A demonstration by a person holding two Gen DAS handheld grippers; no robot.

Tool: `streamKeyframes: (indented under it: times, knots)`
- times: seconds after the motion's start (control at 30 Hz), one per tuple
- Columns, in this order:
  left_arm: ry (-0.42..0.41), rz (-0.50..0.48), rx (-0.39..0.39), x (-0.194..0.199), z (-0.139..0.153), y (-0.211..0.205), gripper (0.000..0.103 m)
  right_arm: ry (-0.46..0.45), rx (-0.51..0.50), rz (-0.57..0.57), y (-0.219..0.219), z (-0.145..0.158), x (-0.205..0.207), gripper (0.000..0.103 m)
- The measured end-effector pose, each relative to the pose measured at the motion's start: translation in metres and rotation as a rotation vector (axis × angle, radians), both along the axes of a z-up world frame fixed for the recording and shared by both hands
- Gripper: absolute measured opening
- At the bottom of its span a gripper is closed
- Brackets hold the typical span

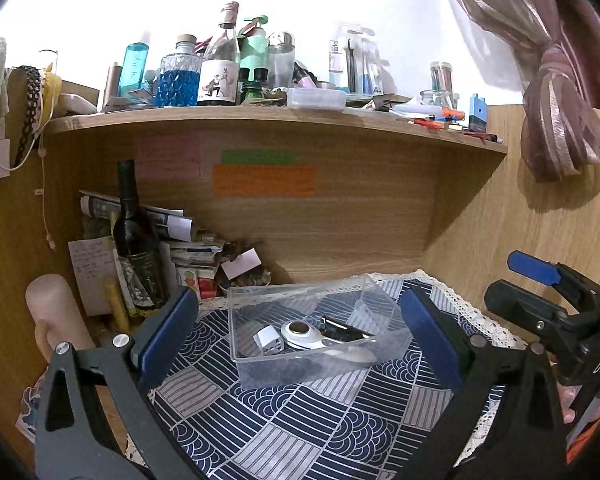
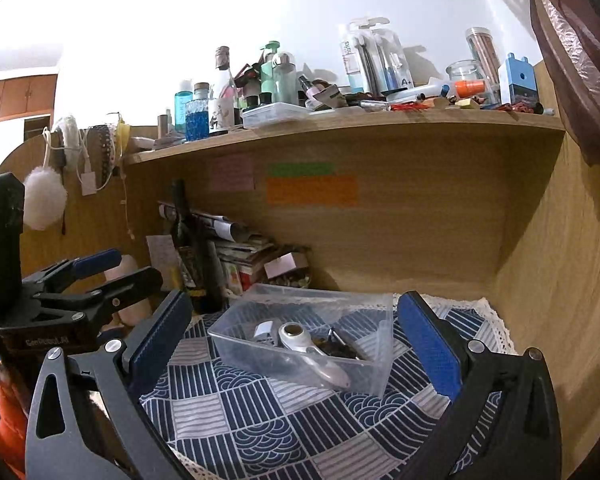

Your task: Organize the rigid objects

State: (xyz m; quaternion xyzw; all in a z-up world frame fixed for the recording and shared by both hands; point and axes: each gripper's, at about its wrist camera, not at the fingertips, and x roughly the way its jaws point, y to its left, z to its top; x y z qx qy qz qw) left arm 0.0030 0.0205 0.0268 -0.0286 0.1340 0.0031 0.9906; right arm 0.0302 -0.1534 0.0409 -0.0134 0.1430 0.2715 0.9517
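Left wrist view: left gripper (image 1: 300, 328) wide open, empty — right gripper (image 2: 296, 336) likewise (clear box (image 1: 260, 376) ahead).

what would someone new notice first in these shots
The clear plastic box at the centre of the blue-and-white patterned cloth draws the eye first, holding a white rotary cutter and small items. Both the left gripper and right gripper hang open, empty, before it. Above, a wooden shelf is crammed with bottles.

open cloth (image 1: 300, 420) front, wine bottle (image 1: 134, 248) crowding left
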Motion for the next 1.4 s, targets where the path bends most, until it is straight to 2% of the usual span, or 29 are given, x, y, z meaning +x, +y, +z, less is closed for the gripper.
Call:
streamKeyframes:
  times: [0.77,1.4]
  knots:
    - [-0.008,-0.006,0.008,0.0013,0.0043,-0.0026,0.103,-0.003,0.004,-0.001,0.0019,0.0028,-0.0021,0.103]
    - [-0.005,-0.047,-0.01,0.0022,0.0027,-0.0009,0.103,0.007,-0.01,0.002,0.0078,0.0012,-0.0009,0.103]
